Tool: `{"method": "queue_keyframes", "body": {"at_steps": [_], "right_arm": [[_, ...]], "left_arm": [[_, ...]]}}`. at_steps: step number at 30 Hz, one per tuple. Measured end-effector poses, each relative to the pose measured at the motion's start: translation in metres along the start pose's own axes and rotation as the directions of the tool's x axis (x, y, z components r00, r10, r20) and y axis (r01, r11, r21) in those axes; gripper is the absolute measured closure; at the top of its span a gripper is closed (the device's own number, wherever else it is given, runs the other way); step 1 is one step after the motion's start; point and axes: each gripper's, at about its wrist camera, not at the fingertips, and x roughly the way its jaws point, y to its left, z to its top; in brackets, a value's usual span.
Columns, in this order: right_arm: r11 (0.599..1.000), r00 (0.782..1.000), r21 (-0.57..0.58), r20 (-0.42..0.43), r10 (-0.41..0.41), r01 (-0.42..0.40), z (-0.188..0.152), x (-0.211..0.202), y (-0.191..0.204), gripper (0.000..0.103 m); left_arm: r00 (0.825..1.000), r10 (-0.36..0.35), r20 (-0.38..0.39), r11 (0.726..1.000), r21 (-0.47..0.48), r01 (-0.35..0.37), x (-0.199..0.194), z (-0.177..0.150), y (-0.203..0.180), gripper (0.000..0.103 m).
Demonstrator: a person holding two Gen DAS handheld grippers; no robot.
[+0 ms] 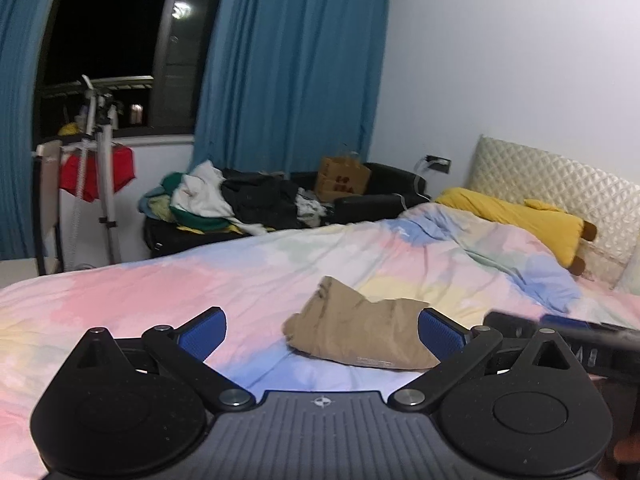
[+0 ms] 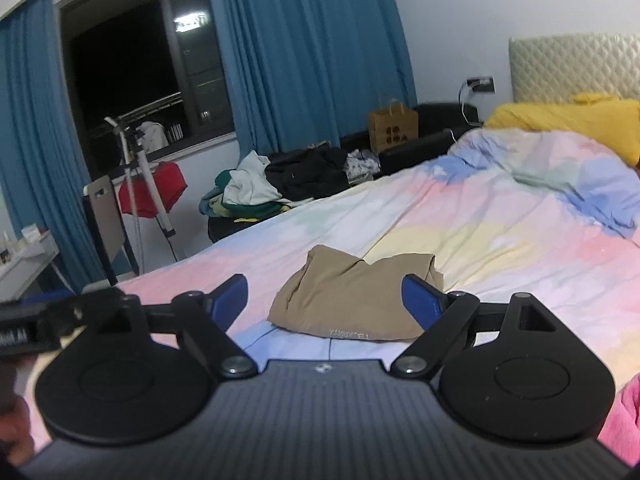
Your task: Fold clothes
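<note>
- Lying at lower centre of both wrist views, the tan garment [image 1: 356,332] sits folded into a compact bundle on the pastel bedspread [image 1: 248,276]; its long axis runs left to right across the frame, with a printed label along the near edge and a raised, creased corner pointing toward the upper left.
- Left gripper [image 1: 322,334]: jaws spread wide, holding nothing; the blue pads [image 1: 204,332] flank the bundle's near side without touching it.
- Right gripper [image 2: 324,300]: jaws likewise wide apart and empty; the bundle lies between and just beyond the pads.
- Each gripper shows at the other's frame edge, blurred.
- Surface: a soft, lightly wrinkled bed cover, bunched toward the upper right near a yellow pillow [image 1: 516,216] and quilted headboard [image 1: 560,184].
- Room: blue curtains [image 1: 288,68] frame a dark window [image 1: 108,28] at upper left; a clothes pile [image 1: 240,200] sits on a dark sofa [image 1: 380,196] beyond the bed's far edge, beside a brown paper bag [image 1: 342,178]. A white stand with red cloth [image 1: 96,176] occupies the left.
- Clearance: open bedspread surrounds the bundle on all sides; the far bed edge is well apart from it.
</note>
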Motion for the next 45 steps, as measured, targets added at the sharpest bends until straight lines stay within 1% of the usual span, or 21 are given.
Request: {"method": "queue_keyframes", "body": {"at_steps": [4, 10, 12, 18, 20, 22, 25, 30, 34, 37, 45], "right_arm": [[0.998, 1.0, -0.068, 0.011, -0.016, 0.017, -0.02, 0.001, 0.017, 0.017], [0.991, 0.999, -0.125, 0.012, -0.041, 0.042, -0.041, 0.014, 0.031, 0.018], [0.991, 0.999, -0.123, 0.005, -0.046, 0.047, -0.046, 0.019, 0.031, 0.018], [0.993, 0.998, -0.104, 0.004, -0.063, 0.063, -0.048, 0.027, 0.028, 0.018], [0.991, 0.997, -0.11, 0.002, -0.078, 0.078, -0.05, 0.03, 0.029, 0.018], [0.988, 0.995, -0.12, 0.008, -0.096, 0.096, -0.053, 0.03, 0.031, 0.018], [0.986, 0.993, -0.116, 0.012, -0.118, 0.118, -0.055, 0.031, 0.029, 0.018], [0.988, 0.992, -0.082, 0.019, -0.127, 0.129, -0.057, 0.03, 0.02, 0.018], [0.985, 0.991, -0.103, 0.015, -0.136, 0.137, -0.057, 0.032, 0.023, 0.018], [0.983, 0.99, -0.119, 0.014, -0.139, 0.139, -0.057, 0.033, 0.025, 0.018], [0.986, 0.991, -0.101, -0.001, -0.135, 0.134, -0.056, 0.035, 0.021, 0.018]], "left_arm": [[1.0, 0.023, 0.01, 1.0, 0.01, -0.023, -0.005, -0.016, 0.008, 0.0], [0.999, 0.044, -0.001, 0.999, 0.002, -0.044, 0.003, -0.031, 0.024, 0.0], [0.999, 0.051, -0.004, 0.999, -0.002, -0.051, 0.005, -0.035, 0.029, 0.0], [0.999, 0.044, -0.021, 0.999, -0.014, -0.045, 0.014, -0.043, 0.037, 0.0], [0.999, 0.04, -0.027, 0.999, -0.01, -0.041, 0.016, -0.046, 0.038, 0.0], [0.999, 0.031, -0.033, 0.999, 0.013, -0.03, 0.017, -0.048, 0.039, 0.0], [0.999, 0.04, -0.03, 0.999, 0.012, -0.04, 0.017, -0.048, 0.042, 0.0], [0.999, 0.045, -0.028, 0.999, -0.022, -0.046, 0.015, -0.048, 0.05, 0.0], [0.999, 0.034, -0.025, 0.998, -0.044, -0.035, 0.013, -0.045, 0.055, 0.0], [0.999, 0.031, -0.026, 0.998, -0.05, -0.032, 0.012, -0.045, 0.056, 0.0], [0.999, 0.031, -0.037, 0.998, -0.054, -0.033, 0.012, -0.047, 0.056, 0.0]]}}
